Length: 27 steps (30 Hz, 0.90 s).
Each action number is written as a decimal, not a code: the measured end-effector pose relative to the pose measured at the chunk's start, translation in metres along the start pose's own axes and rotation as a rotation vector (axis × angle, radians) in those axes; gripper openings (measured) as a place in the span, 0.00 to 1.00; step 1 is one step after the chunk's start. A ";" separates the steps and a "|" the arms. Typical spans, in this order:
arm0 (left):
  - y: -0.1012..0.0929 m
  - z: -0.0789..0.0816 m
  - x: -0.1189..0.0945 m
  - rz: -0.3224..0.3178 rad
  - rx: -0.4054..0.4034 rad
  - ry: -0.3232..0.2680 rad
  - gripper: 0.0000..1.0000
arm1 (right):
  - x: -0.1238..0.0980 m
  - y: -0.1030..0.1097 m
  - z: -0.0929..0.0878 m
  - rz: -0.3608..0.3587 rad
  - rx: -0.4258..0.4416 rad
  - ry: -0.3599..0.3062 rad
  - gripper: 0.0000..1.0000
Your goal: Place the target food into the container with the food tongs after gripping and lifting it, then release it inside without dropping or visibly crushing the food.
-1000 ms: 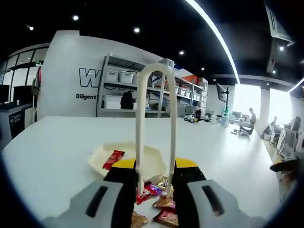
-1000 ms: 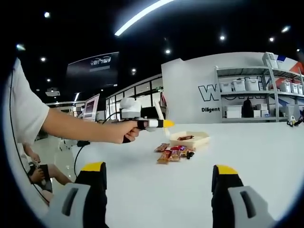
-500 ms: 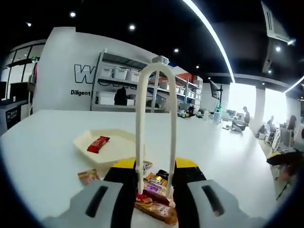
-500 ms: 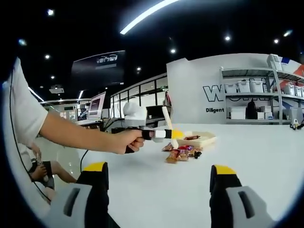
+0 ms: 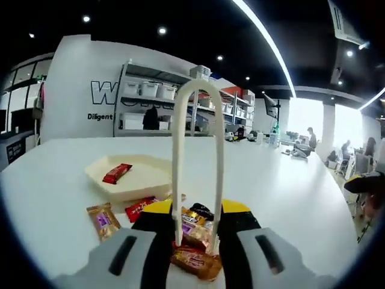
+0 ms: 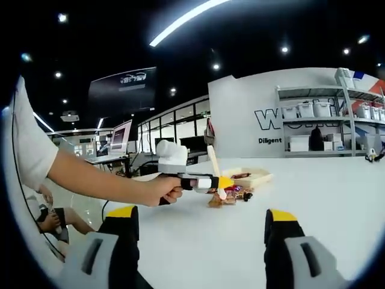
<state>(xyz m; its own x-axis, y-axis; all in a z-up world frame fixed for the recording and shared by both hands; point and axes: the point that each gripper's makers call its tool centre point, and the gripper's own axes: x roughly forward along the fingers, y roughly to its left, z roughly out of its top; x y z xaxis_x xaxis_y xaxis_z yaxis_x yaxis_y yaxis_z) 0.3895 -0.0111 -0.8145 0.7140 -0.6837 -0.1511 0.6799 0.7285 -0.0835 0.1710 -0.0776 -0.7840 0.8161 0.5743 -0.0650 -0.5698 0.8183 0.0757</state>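
Observation:
My left gripper [image 5: 197, 208] is shut on cream food tongs [image 5: 197, 90], whose two arms run down between the yellow-tipped jaws to a pile of wrapped candies [image 5: 194, 231]. The tong tips stand on either side of a gold-wrapped piece; whether they pinch it is unclear. An orange-wrapped snack [image 5: 195, 262] lies nearest me. The cream tray [image 5: 138, 186] sits behind the pile to the left, with one red bar [image 5: 117, 173] in it. In the right gripper view, a hand holds the left gripper [image 6: 224, 182] and the tongs [image 6: 212, 164] over the candies [image 6: 230, 195]. My right gripper [image 6: 200, 215] is open, holding nothing.
A purple-and-gold candy [image 5: 102, 219] and a red one [image 5: 139, 208] lie loose left of the pile. The white table [image 5: 283, 198] stretches far to the right. The person's arm [image 6: 90, 177] reaches in from the left. Shelves line the back wall.
The left gripper has come down and nearer with the tongs, whose tips now sit in the candy pile. The right gripper stays open and hardly moves.

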 end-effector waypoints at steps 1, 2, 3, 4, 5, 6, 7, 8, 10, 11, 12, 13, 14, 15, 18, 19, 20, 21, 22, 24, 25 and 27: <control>0.000 0.000 0.000 0.002 0.001 0.001 0.26 | 0.000 0.000 0.000 -0.001 -0.001 0.001 0.83; -0.001 0.000 -0.003 0.001 0.010 0.005 0.27 | 0.000 -0.001 -0.001 -0.003 -0.004 0.006 0.83; -0.001 0.000 -0.004 -0.007 0.006 0.007 0.27 | 0.000 -0.001 -0.002 -0.003 -0.006 0.009 0.82; -0.002 0.000 -0.006 -0.011 0.004 0.007 0.27 | 0.000 -0.001 -0.002 -0.001 -0.005 0.011 0.82; -0.002 0.000 -0.008 -0.011 0.012 0.006 0.27 | 0.000 -0.001 -0.002 -0.001 -0.001 0.010 0.81; 0.000 0.000 -0.009 -0.013 0.021 0.007 0.27 | 0.000 -0.001 -0.002 -0.001 0.001 0.008 0.81; 0.001 -0.001 -0.011 -0.013 0.022 0.010 0.27 | 0.000 -0.001 -0.002 0.003 0.006 0.006 0.80; 0.000 -0.001 -0.013 -0.015 0.026 0.013 0.27 | 0.000 -0.001 -0.002 0.003 0.010 0.008 0.80; -0.001 -0.003 -0.016 -0.028 0.045 0.021 0.27 | 0.001 -0.001 -0.003 0.003 0.011 0.009 0.79; -0.004 -0.004 -0.018 -0.045 0.086 0.028 0.27 | 0.001 0.000 -0.004 0.006 0.014 0.012 0.78; -0.005 -0.005 -0.019 -0.052 0.098 0.027 0.27 | 0.001 0.000 -0.005 0.007 0.015 0.013 0.78; -0.007 -0.006 -0.021 -0.067 0.118 0.031 0.27 | 0.001 0.000 -0.005 0.008 0.014 0.014 0.78; -0.008 -0.006 -0.023 -0.073 0.126 0.031 0.27 | 0.001 0.001 -0.005 0.009 0.014 0.016 0.78; -0.009 -0.007 -0.024 -0.087 0.128 0.032 0.27 | 0.001 0.002 -0.005 0.011 0.012 0.015 0.78; -0.012 -0.008 -0.030 -0.119 0.135 0.035 0.27 | 0.001 0.004 -0.003 0.017 0.016 0.010 0.77; -0.013 -0.008 -0.033 -0.133 0.133 0.035 0.27 | 0.000 0.004 -0.002 0.019 0.019 0.008 0.77; -0.015 -0.009 -0.035 -0.144 0.134 0.037 0.27 | 0.000 0.005 -0.002 0.020 0.021 0.006 0.77; -0.015 -0.009 -0.037 -0.152 0.141 0.039 0.27 | 0.000 0.005 -0.002 0.020 0.022 0.006 0.77; -0.017 -0.010 -0.039 -0.170 0.145 0.040 0.27 | 0.000 0.006 -0.002 0.021 0.024 0.007 0.77; -0.020 -0.010 -0.044 -0.198 0.130 0.040 0.27 | 0.000 0.007 -0.002 0.022 0.020 0.010 0.76; -0.025 -0.010 -0.048 -0.230 0.110 0.038 0.27 | 0.000 0.007 -0.003 0.022 0.018 0.012 0.76; -0.027 -0.008 -0.053 -0.239 0.118 0.026 0.27 | 0.000 0.008 -0.003 0.026 0.017 0.014 0.76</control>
<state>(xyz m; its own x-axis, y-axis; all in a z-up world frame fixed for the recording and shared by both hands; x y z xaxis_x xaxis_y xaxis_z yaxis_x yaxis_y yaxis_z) 0.3317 0.0063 -0.8122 0.5271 -0.8333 -0.1665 0.8447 0.5353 -0.0046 0.1661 -0.0704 -0.7862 0.7997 0.5954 -0.0768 -0.5887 0.8029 0.0940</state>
